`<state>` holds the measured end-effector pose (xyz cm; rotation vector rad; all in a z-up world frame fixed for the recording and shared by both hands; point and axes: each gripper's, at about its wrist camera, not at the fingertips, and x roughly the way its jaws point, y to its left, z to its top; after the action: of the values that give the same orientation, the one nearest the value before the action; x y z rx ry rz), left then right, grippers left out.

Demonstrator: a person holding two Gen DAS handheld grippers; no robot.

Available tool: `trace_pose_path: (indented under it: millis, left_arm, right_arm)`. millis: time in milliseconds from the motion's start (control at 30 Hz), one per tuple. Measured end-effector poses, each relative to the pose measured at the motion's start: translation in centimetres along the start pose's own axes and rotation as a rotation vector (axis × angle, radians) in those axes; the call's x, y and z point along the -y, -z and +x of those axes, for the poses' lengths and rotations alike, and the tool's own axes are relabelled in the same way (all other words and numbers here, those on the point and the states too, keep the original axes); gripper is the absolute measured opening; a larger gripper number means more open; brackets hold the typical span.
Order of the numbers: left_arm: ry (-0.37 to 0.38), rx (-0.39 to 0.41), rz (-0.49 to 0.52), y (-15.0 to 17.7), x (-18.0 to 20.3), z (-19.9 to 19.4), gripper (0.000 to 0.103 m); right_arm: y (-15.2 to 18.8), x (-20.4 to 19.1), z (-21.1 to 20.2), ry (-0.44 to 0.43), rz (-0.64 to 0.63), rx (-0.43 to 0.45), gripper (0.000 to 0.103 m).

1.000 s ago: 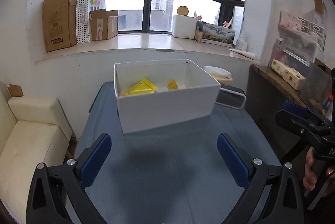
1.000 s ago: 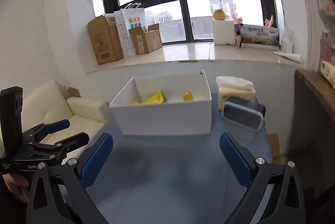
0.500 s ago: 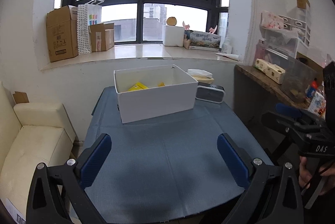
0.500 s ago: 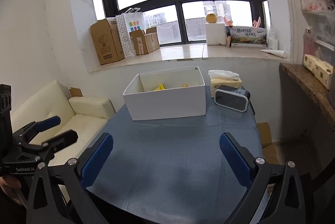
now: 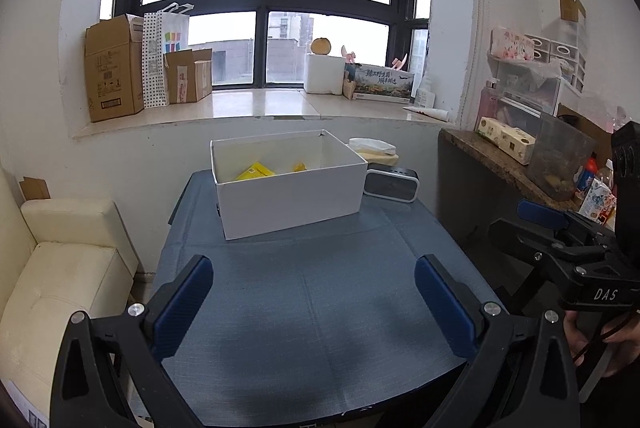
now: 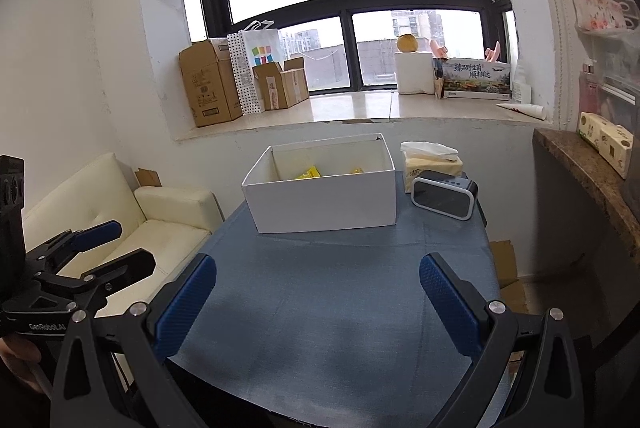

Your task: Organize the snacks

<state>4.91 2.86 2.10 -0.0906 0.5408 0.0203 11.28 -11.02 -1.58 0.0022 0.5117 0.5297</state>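
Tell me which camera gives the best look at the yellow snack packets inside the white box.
The left wrist view. It looks further down into the white box, so the larger yellow packet and the smaller one show more fully. In the right wrist view the box's front wall hides most of them: only the tops show.

the left tool [image 5: 314, 302] hangs level with its blue-padded fingers [image 5: 182, 302] spread wide, gripping nothing. the right tool [image 6: 316, 302] is likewise wide apart and bare, held level beside the left; a hand [image 5: 600, 338] grips its handle.
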Motion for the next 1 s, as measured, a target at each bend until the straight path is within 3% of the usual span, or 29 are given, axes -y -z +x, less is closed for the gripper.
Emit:
trace_pose_path:
  millis: [1000]
  left_arm:
    - [0.019,0.0,-0.01,-0.38,0.07,-0.3,0.103]
  right_arm:
    - [-0.24,-0.3,-0.53,-0.004,-0.017,0.017,0.103]
